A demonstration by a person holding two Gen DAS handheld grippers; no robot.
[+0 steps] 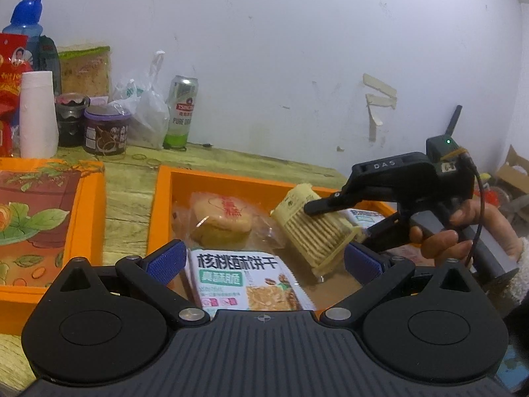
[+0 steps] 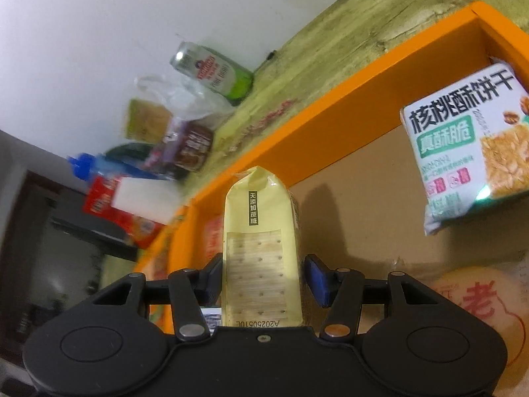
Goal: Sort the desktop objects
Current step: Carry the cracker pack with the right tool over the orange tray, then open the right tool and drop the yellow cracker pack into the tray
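Note:
An orange box (image 1: pixel 162 205) lies on the wooden table and holds a wrapped round pastry (image 1: pixel 221 221) and a white-green walnut biscuit packet (image 1: pixel 244 281). My left gripper (image 1: pixel 264 261) is open, its blue pads standing to either side of that packet with a gap on the right. My right gripper (image 1: pixel 334 221), held by a hand, is shut on a yellow cracker pack (image 1: pixel 314 228) tilted above the box. In the right wrist view the cracker pack (image 2: pixel 261 258) stands between the pads of the right gripper (image 2: pixel 263 281), over the box (image 2: pixel 330 99), with the biscuit packet (image 2: pixel 463 152) and the pastry (image 2: pixel 479 301) to its right.
A second orange box with a fruit-pattern top (image 1: pixel 49 218) sits to the left. Along the wall stand a beer can (image 1: pixel 182 112), a plastic bag (image 1: pixel 148 112), a brown jar (image 1: pixel 105 132), a white roll (image 1: pixel 38 115) and a blue bottle (image 1: pixel 28 16).

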